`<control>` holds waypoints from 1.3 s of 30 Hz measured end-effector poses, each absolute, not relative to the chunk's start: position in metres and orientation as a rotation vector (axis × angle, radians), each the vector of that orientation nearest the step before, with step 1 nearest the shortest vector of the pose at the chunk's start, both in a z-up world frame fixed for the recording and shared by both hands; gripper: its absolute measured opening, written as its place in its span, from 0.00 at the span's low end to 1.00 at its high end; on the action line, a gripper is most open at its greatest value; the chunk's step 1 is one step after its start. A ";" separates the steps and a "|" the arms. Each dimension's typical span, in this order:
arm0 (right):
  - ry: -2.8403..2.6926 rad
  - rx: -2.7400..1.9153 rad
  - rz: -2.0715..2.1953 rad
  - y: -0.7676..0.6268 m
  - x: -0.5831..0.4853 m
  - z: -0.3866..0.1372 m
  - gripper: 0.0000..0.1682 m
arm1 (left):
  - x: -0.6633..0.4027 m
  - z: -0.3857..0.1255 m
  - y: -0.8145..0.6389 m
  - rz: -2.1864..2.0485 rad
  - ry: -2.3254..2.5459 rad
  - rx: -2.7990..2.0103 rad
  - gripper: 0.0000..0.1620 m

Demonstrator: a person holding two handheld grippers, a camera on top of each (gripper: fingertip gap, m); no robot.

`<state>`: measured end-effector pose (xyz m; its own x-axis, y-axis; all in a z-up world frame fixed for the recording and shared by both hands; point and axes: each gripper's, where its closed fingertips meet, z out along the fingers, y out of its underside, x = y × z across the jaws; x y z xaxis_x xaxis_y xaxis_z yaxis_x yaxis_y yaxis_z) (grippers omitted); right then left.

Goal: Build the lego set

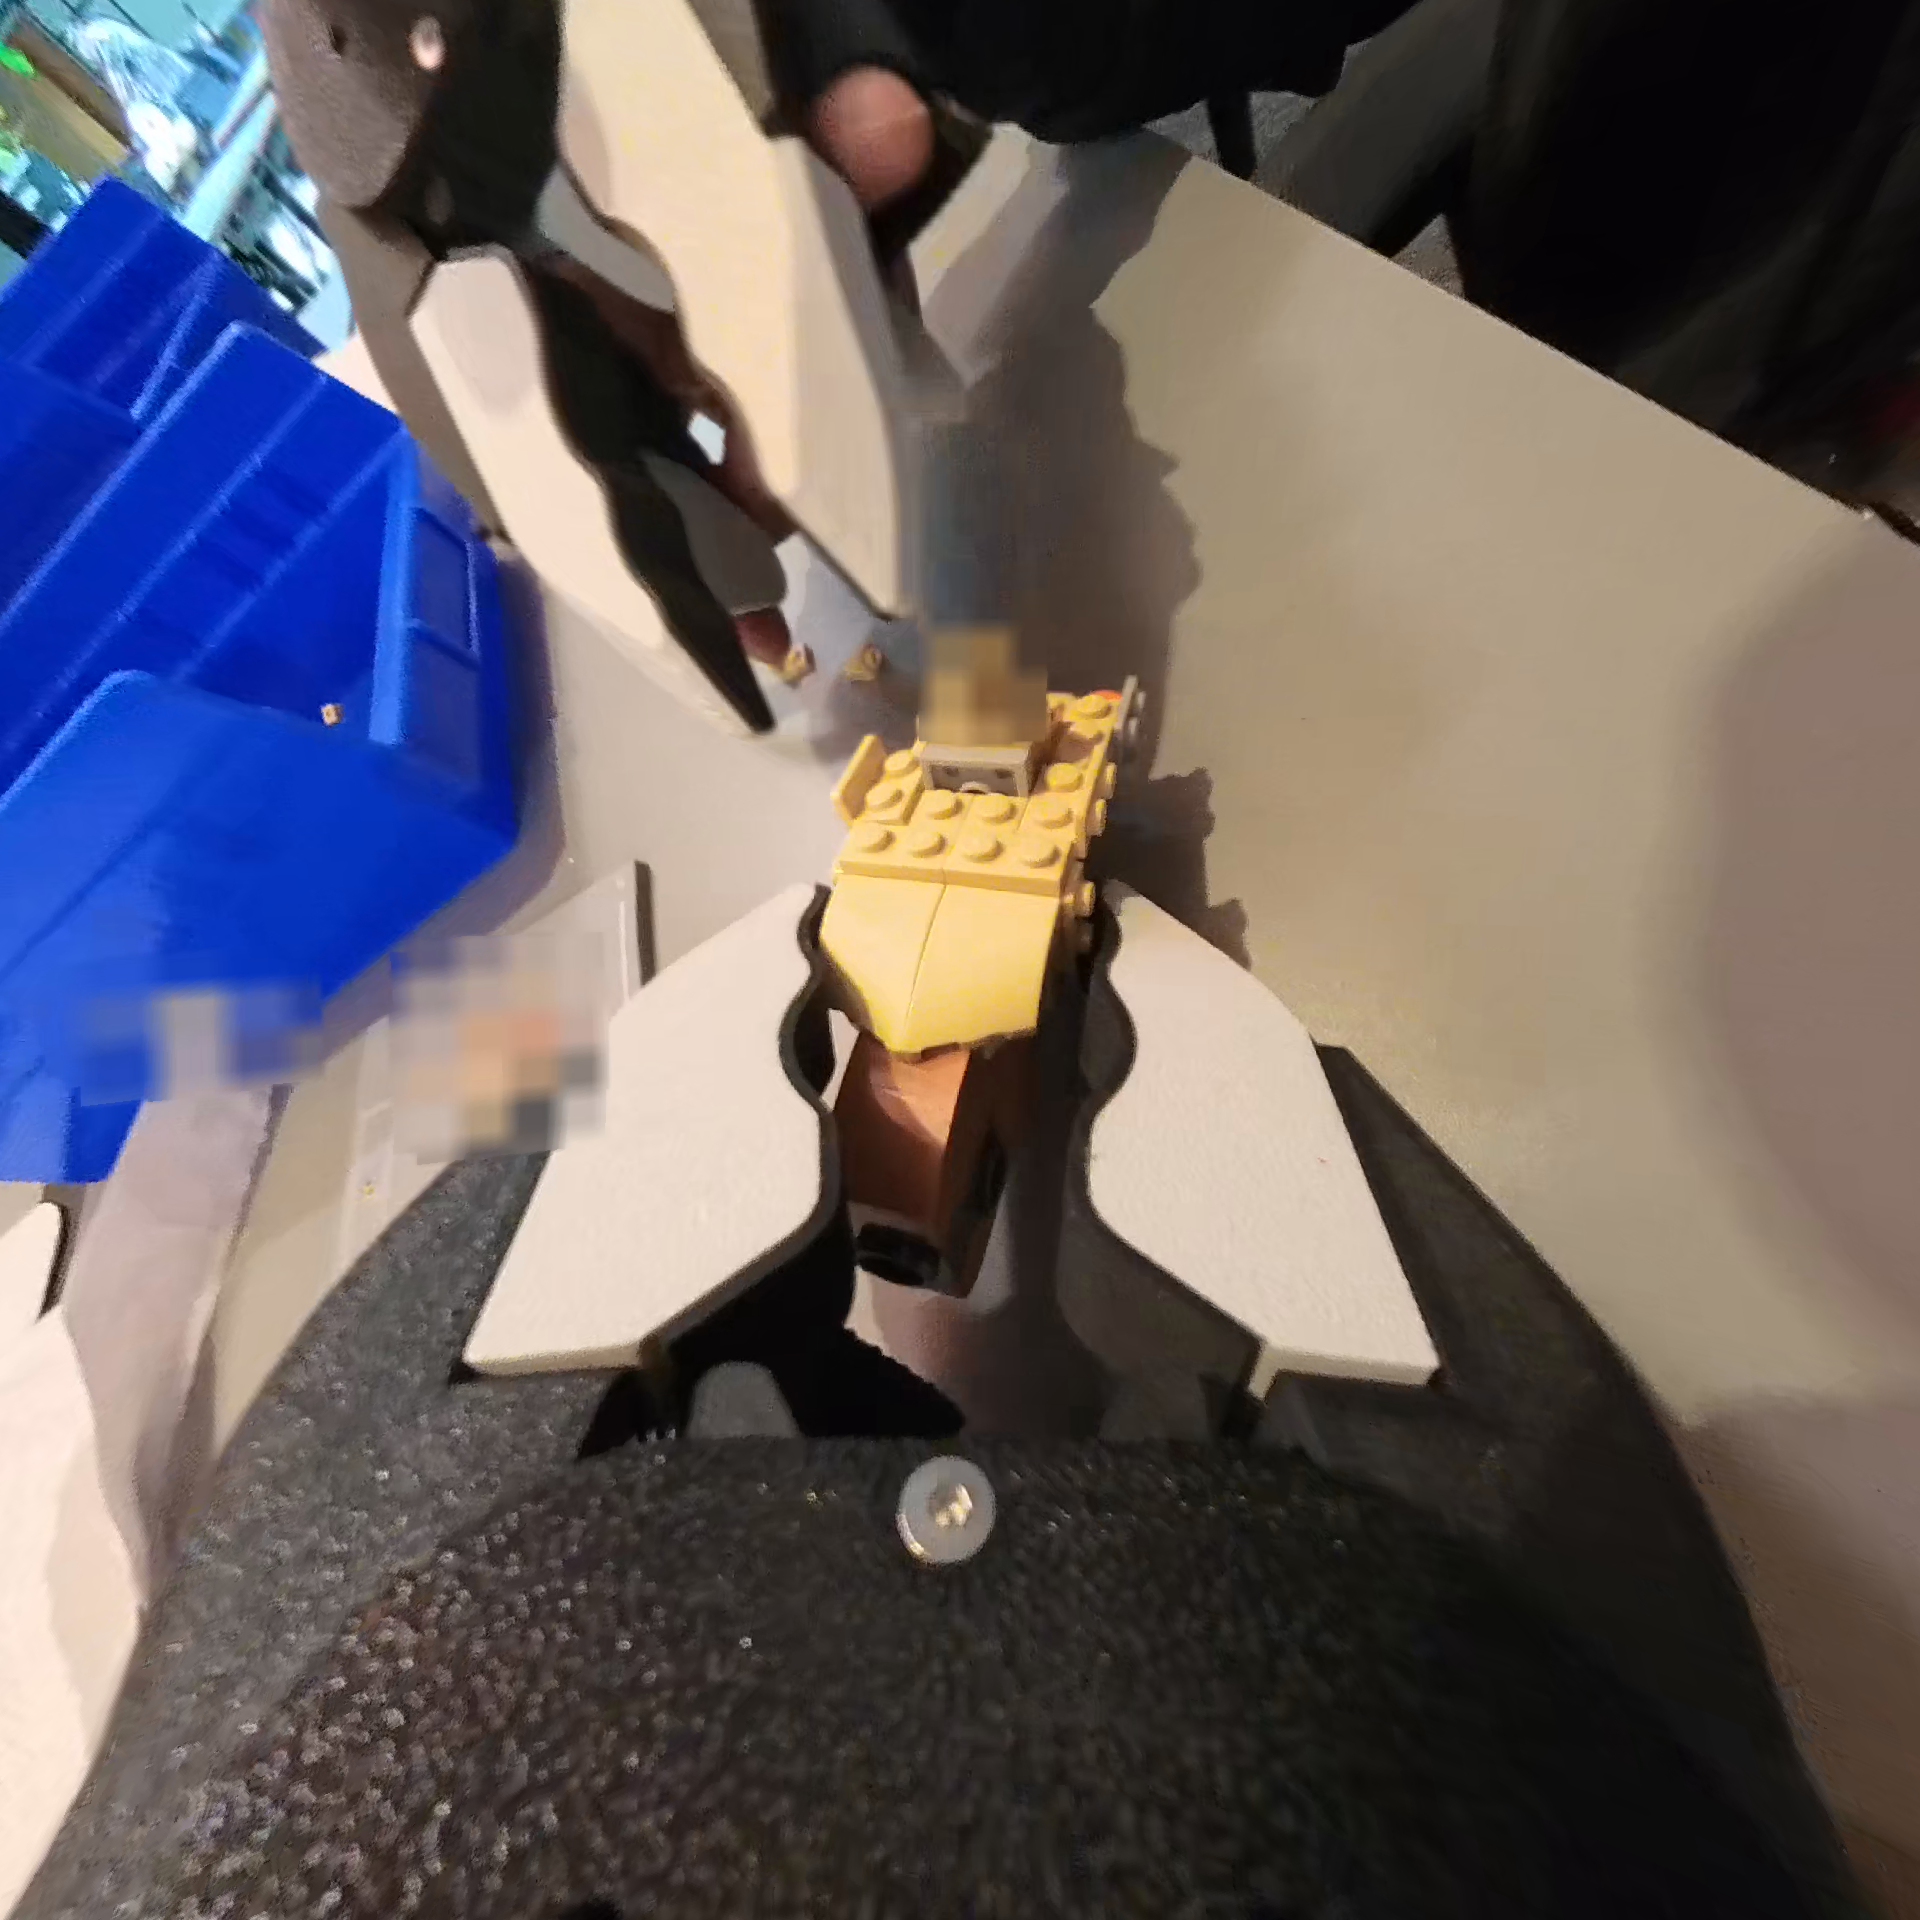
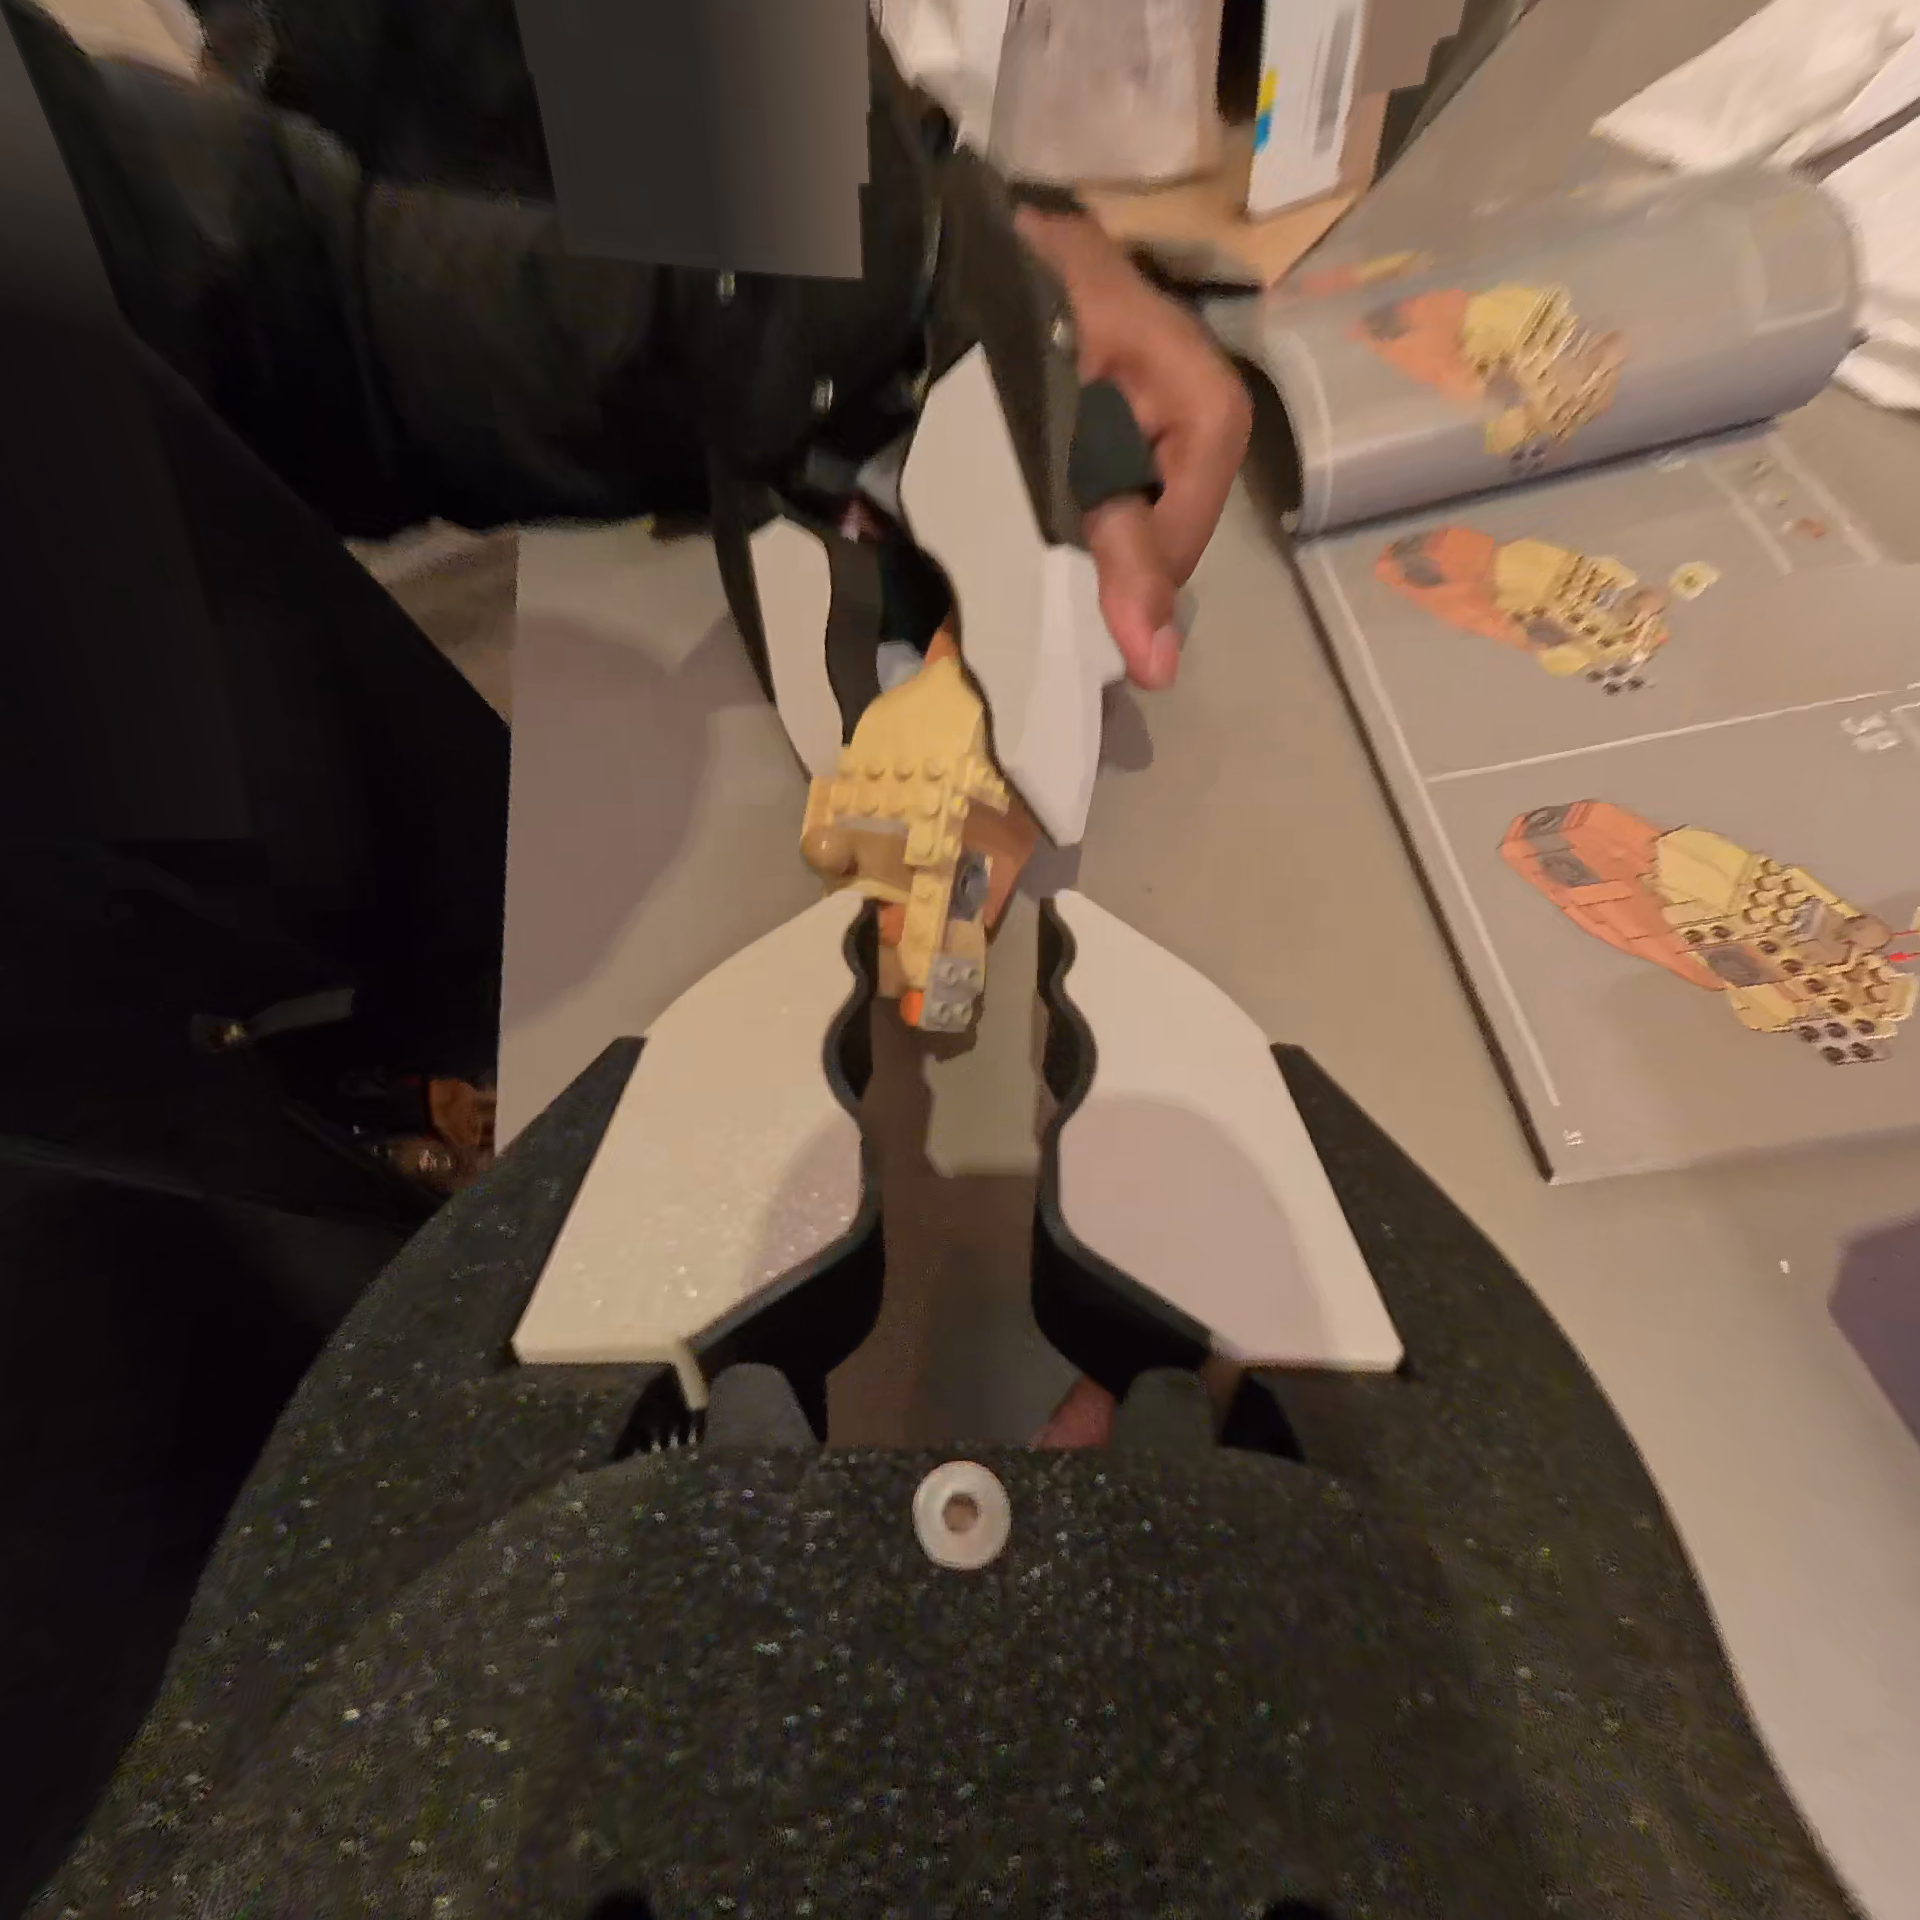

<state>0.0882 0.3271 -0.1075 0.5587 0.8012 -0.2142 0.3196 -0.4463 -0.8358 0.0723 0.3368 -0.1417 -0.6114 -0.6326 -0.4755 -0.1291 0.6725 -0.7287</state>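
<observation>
I am holding the lego model [image 1: 961, 914] in the left gripper [image 1: 951, 997], whose jaws are pinching its brown rear end, so the model is pointing straight out along them with its tan studded half forward and clear of the bench [image 1: 1455, 727]. In the right wrist view, the right gripper [image 2: 951, 935] is facing it head-on with its jaws standing spread, nothing between them but the model's grey-and-orange tip [image 2: 951, 997], untouched as far as I can judge. The long axis is running gripper to gripper. The instruction booklet [image 2: 1662, 935] is lying open to the right; blue bins [image 1: 208, 727] are standing to the left.
</observation>
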 end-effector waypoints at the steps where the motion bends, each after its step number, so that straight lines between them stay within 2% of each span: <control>1: -0.869 -2.000 0.787 0.331 0.089 -0.103 0.16 | 0.072 -0.141 0.337 -0.852 2.125 -0.568 0.28; 7: -0.817 -2.035 0.787 0.343 0.087 -0.107 0.10 | 0.072 -0.140 0.336 -0.848 2.114 -0.535 0.28; 14: -0.856 -2.041 0.892 0.340 0.078 -0.111 0.09 | 0.072 -0.140 0.337 -0.846 2.119 -0.556 0.28; 19: -0.900 -2.042 0.879 0.337 0.074 -0.110 0.01 | 0.072 -0.141 0.338 -0.843 2.122 -0.575 0.28; 39: -0.953 -2.095 0.629 0.339 0.075 -0.112 0.00 | 0.074 -0.145 0.341 -0.794 2.159 -0.678 0.28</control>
